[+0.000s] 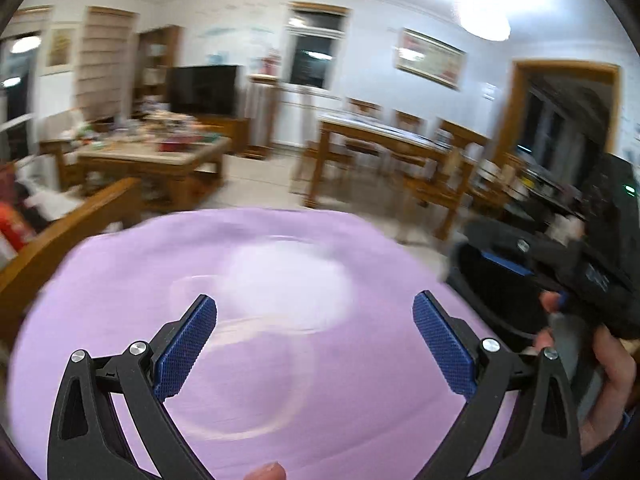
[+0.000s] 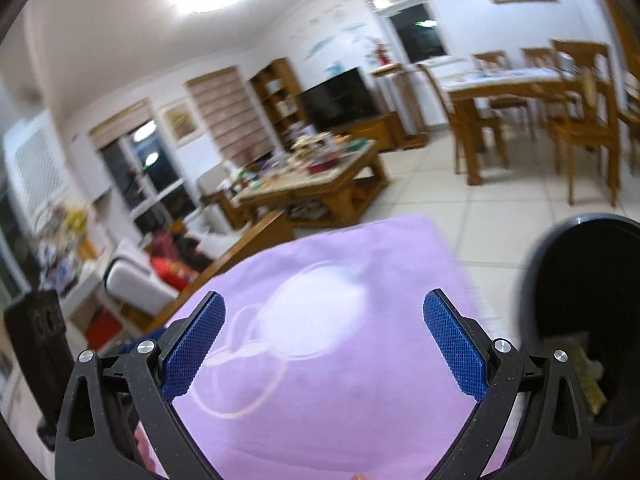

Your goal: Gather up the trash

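Seemingly near done: lilac cloth [image 2: 340, 360] bare, trash in the black bin [image 2: 592, 280].
Largest first: the cloth fills both views from 6 o'clock; the bin stands upright at 3 o'clock, mouth up, scraps [image 2: 588, 368] inside, long axis untellable; left gripper [image 1: 314, 344] and right gripper [image 2: 324, 344] gape wide, holding nothing.

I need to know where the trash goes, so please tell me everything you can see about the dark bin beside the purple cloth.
The bin is a round, upright container with a dark grey rim and a black inside, plastic by its look. It stands on the pale tiled floor, just right of the purple cloth. It has no lid on and its mouth is open. Some yellowish trash already lies at the bottom. Neither gripper touches it.
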A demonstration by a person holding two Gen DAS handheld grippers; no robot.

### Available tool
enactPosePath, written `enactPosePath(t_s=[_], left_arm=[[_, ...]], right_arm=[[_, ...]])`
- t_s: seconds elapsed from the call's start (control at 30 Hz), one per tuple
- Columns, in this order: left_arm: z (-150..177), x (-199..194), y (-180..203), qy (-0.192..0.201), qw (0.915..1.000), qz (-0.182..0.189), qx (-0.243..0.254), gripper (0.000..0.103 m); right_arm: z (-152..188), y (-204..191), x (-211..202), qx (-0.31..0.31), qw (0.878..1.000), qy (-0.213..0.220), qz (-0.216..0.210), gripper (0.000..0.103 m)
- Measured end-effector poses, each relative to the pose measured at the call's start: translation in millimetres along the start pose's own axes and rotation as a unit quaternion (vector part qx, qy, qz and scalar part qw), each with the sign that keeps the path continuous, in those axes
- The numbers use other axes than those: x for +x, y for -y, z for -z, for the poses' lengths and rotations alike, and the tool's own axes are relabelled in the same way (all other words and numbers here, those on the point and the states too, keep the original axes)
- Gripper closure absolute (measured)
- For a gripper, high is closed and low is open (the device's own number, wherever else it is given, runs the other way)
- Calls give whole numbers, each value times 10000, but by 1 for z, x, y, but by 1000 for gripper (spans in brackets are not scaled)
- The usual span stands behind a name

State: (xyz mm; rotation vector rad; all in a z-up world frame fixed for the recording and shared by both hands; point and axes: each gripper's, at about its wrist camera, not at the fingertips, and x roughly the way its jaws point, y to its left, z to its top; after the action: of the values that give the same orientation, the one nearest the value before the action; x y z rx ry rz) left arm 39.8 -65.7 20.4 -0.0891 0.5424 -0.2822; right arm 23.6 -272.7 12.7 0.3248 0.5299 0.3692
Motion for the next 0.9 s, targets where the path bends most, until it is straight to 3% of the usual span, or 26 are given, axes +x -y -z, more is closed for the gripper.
enactPosePath(t_s=[0.17,0.27,0.63,0.9], left_arm=[[9,-21,-48,258,9961,-752,-389,5],[12,-28,-63,271,9936,-964,-522,5],[23,-43,-86,375,9913,-1054,-688,5],[26,-47,-78,490,9894,-1269,-504,5]], right_arm=[[18,-65,33,-572,9982,-147,-104,5],[30,-96,46,-935,9956,-86,3,5],[60,-113,37,-1490,9858,724,273,5],[74,-109,32,-1703,9808,882,351,5]])
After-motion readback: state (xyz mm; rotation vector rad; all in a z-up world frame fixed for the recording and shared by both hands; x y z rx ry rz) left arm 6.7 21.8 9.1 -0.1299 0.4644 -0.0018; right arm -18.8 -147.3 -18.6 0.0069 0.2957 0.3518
